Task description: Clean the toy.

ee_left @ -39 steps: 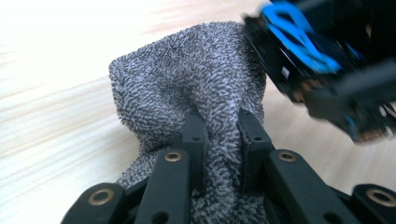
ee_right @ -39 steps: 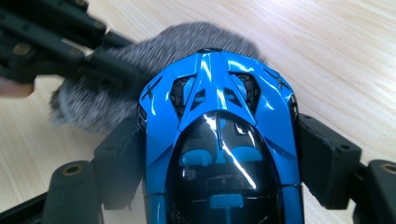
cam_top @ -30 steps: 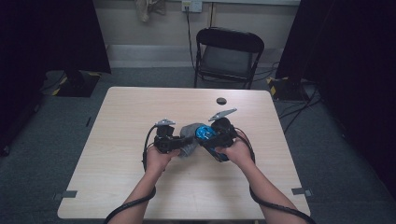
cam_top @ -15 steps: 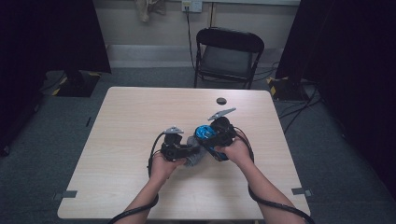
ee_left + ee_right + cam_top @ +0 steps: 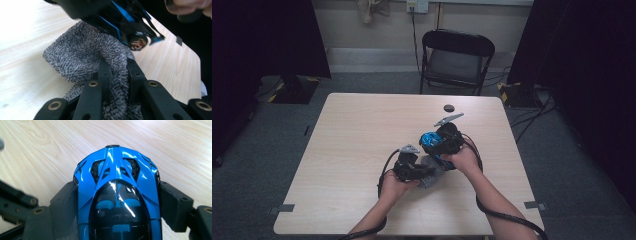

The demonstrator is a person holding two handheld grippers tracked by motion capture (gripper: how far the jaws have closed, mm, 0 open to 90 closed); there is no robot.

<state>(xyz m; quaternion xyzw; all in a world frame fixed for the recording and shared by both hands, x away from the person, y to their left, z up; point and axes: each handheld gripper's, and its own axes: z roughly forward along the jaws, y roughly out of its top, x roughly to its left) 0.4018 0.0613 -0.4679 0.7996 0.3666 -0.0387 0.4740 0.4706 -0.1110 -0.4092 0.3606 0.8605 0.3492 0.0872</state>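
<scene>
A shiny blue toy car [image 5: 116, 185] with a black cabin sits clamped between the jaws of my right gripper [image 5: 117, 195], held above the wooden table [image 5: 362, 130]. From above, the car [image 5: 429, 138] shows at the tip of the right gripper [image 5: 437, 142]. My left gripper [image 5: 117, 67] is shut on a grey fuzzy cloth [image 5: 85, 55], which presses against the car's dark underside [image 5: 120, 17]. In the high view the left gripper [image 5: 414, 169] lies just left of and below the right one, with the cloth [image 5: 432, 176] between the two hands.
A small black round object [image 5: 448, 107] lies on the table's far side. A black folding chair [image 5: 457, 55] stands beyond the far edge. Cables trail from both grippers toward the near edge.
My left gripper has carried the cloth rightward and toward the near edge, coming in under the car. The right gripper and car have stayed put.
</scene>
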